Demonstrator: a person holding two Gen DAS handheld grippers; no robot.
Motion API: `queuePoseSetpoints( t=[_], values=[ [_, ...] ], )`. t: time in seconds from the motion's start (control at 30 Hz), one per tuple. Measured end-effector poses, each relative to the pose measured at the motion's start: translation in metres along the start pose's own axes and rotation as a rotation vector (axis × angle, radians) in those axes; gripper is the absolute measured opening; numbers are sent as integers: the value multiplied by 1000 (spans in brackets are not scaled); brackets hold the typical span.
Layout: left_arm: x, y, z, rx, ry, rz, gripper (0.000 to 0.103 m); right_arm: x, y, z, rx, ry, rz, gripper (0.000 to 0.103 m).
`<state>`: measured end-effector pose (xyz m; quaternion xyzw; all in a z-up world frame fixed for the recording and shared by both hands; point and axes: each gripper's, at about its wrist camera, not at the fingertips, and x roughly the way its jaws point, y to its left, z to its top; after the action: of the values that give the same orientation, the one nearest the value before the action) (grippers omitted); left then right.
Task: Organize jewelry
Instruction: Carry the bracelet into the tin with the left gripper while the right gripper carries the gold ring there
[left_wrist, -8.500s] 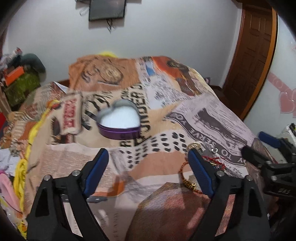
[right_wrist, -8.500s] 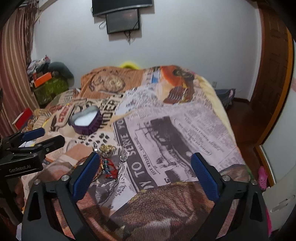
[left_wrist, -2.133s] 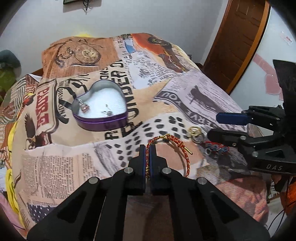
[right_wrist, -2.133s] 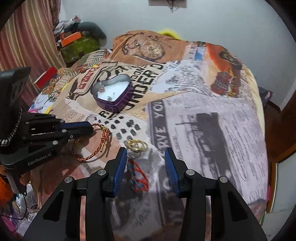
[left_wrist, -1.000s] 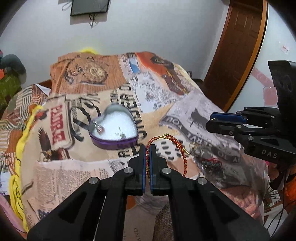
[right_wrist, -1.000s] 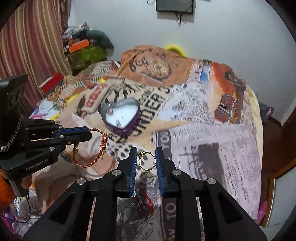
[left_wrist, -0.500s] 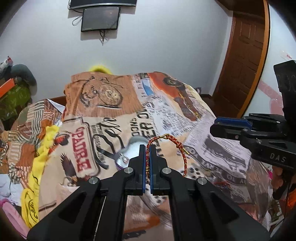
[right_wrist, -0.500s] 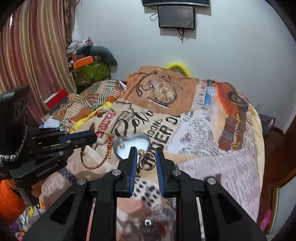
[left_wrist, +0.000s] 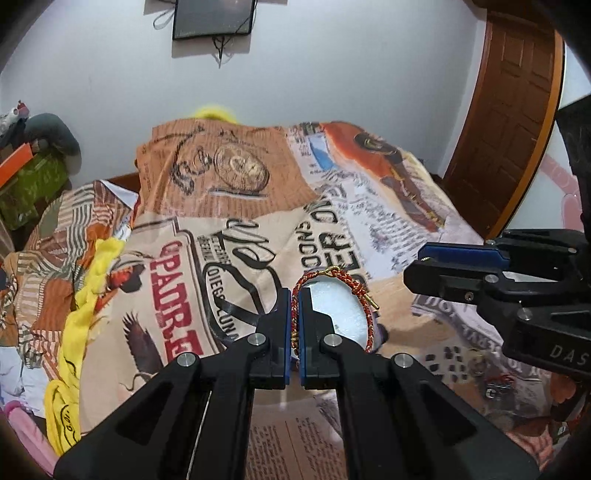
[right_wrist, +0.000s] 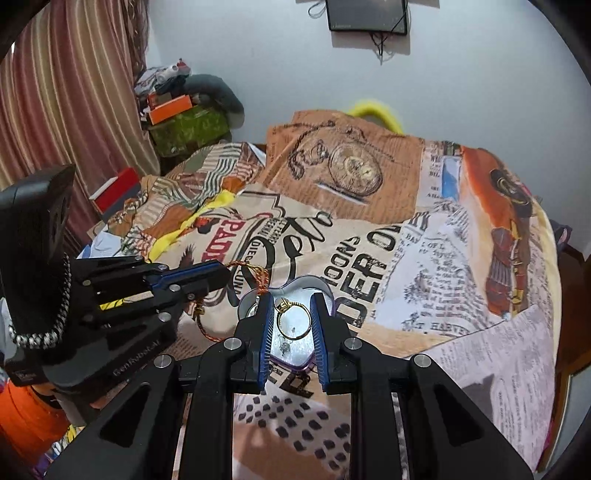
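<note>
Both tongs held jewelry over the heart-shaped purple tin (right_wrist: 327, 295)
Left tongs (left_wrist: 294, 314) pinched a red-gold braided bracelet (left_wrist: 364, 306); right tongs (right_wrist: 292, 321) gripped a thin gold ring (right_wrist: 293, 323)

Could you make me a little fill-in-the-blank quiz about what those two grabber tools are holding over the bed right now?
1. The left gripper is shut on a red and gold braided ____.
2. The right gripper pinches a gold ____ between its blue pads.
3. Both pieces hang above a tin shaped like a ____.
4. The tin sits on a bedspread printed like old ____.

Missing words: bracelet; ring; heart; newspapers
</note>
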<state>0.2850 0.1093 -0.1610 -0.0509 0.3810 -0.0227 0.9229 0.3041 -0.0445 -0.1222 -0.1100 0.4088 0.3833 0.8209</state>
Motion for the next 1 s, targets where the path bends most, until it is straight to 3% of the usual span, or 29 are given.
queuePoseSetpoints(
  t=[0.47, 0.83, 1.0],
  values=[
    [49, 11, -7, -5, 105, -9, 1, 59, -15, 1, 44, 163, 44, 18],
    [46, 9, -10, 19, 111, 3, 1, 76, -13, 0, 29, 200, 31, 18],
    [38, 10, -11, 14, 106, 13, 7, 79, -11, 1, 11, 210, 16, 18]
  ],
)
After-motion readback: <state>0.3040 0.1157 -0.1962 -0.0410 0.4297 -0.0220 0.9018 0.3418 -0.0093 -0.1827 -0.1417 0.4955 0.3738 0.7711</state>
